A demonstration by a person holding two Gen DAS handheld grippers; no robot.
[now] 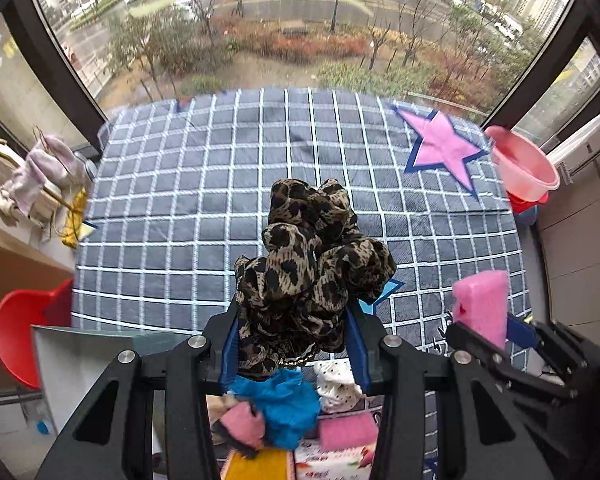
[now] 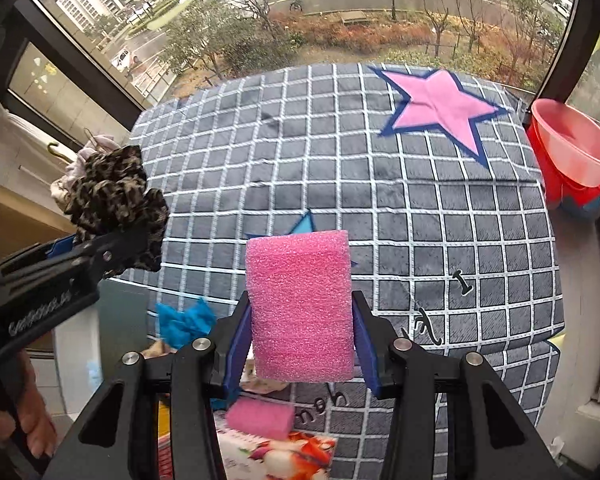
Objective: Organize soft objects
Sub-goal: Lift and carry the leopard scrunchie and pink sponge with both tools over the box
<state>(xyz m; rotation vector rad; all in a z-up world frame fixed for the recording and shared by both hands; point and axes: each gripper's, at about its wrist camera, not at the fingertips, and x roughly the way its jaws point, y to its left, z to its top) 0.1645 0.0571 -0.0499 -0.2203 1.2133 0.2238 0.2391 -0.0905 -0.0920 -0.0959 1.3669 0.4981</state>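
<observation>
The left gripper [image 1: 292,344] is clamping a leopard-print scrunchie [image 1: 312,256] between its blue pads, the bunched fabric bulging up well past the fingertips. The right gripper [image 2: 300,344] is squeezing a pink foam block [image 2: 300,308] that is standing upright between its pads; in the left wrist view the same block is showing at the right edge. Both items are hanging in the air above a grey quilt [image 1: 204,184] with a white grid and a pink star patch [image 1: 440,144], spread in front of a big window.

Below the grippers a small heap is lying at the quilt's near edge: a blue scrunchie [image 1: 284,404], a white dotted cloth [image 1: 336,384], a pink-and-dark fabric piece [image 1: 242,426] and a second pink foam block [image 1: 348,432], the last resting on a printed packet [image 2: 284,456] that is probably tissues, though the picture on it is too blurred to be certain. A grey-white bin [image 1: 84,364] is standing at the left beside a red chair [image 1: 24,328]. A pink basin [image 1: 524,164] is sitting just beside the quilt's far right corner, stacked on something red.
</observation>
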